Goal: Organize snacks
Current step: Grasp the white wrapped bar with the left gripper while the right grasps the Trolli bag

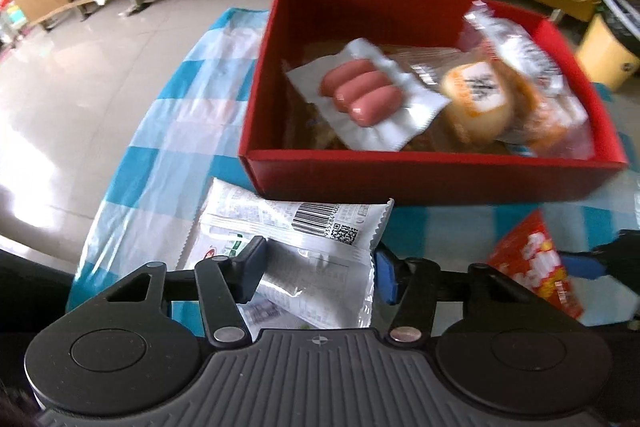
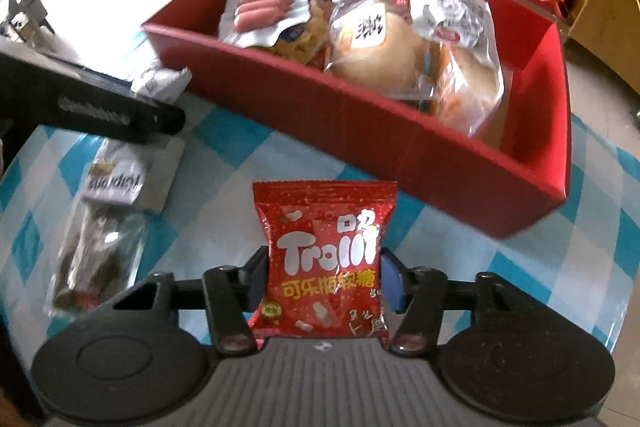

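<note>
Left gripper (image 1: 320,263) clamped on white packet (image 1: 296,247) (barcode side up), red box (image 1: 436,179) at 12 o'clock. Right gripper (image 2: 325,279) grasping red candy bag (image 2: 324,259), box (image 2: 360,123) at 1 o'clock. Sausage pack (image 1: 366,95) inside box, left part.

"Trolli" in big white letters on the red candy packet (image 2: 325,263), dead centre of the right wrist view, yellow Chinese characters 可乐瓶软糖 under it. Over in the left wrist view, at six o'clock, a barcode and QR code on the white packet (image 1: 304,247), digits too blurred. Bun wrapper (image 2: 366,27) at twelve o'clock: black characters, unreadable.
</note>
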A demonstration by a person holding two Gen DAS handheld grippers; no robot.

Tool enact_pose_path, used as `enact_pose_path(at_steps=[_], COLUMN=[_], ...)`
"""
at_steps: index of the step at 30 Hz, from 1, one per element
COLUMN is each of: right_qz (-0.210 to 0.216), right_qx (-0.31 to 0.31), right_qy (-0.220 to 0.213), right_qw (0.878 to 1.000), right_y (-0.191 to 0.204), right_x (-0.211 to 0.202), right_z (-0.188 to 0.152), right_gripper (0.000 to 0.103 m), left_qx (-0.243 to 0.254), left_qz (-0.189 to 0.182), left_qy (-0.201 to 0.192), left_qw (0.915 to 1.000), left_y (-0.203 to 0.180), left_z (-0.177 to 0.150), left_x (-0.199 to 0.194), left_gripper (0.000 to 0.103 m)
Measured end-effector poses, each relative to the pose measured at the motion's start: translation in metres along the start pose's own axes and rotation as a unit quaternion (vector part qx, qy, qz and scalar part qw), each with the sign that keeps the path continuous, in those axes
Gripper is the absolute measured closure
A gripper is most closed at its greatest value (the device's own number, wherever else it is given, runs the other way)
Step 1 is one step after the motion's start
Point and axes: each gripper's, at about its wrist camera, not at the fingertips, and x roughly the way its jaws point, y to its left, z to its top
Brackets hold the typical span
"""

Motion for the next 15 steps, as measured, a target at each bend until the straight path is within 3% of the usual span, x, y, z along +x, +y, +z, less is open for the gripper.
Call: enact_pose_path(at_steps=[4,9,15], right_qz=[-0.003,0.001,0.008], right_qx=[-0.011,-0.014,0.004], right_qy=[0.011,0.016,-0.008], right_qw=[1.0,1.0,1.0], right_y=[0.003,0.006,-0.003], right_x=[-0.01,-0.025,-0.046], right_z=[-0.023,-0.051,-0.062], right_gripper=[0.049,0.05,0.05], left_qx=[-0.003,0.016,0.028], left_qz=[-0.044,-0.041,-0.074], left_qy=[-0.002,-0.013,-0.026], left_qw=[0.999,0.9989,0.9965], left_y=[0.001,-0.011,-0.014], left_z=[-0.01,-0.025,-0.045], left_x=[-0.016,-0.03,-0.052], left_gripper=[0.04,0.045,0.046])
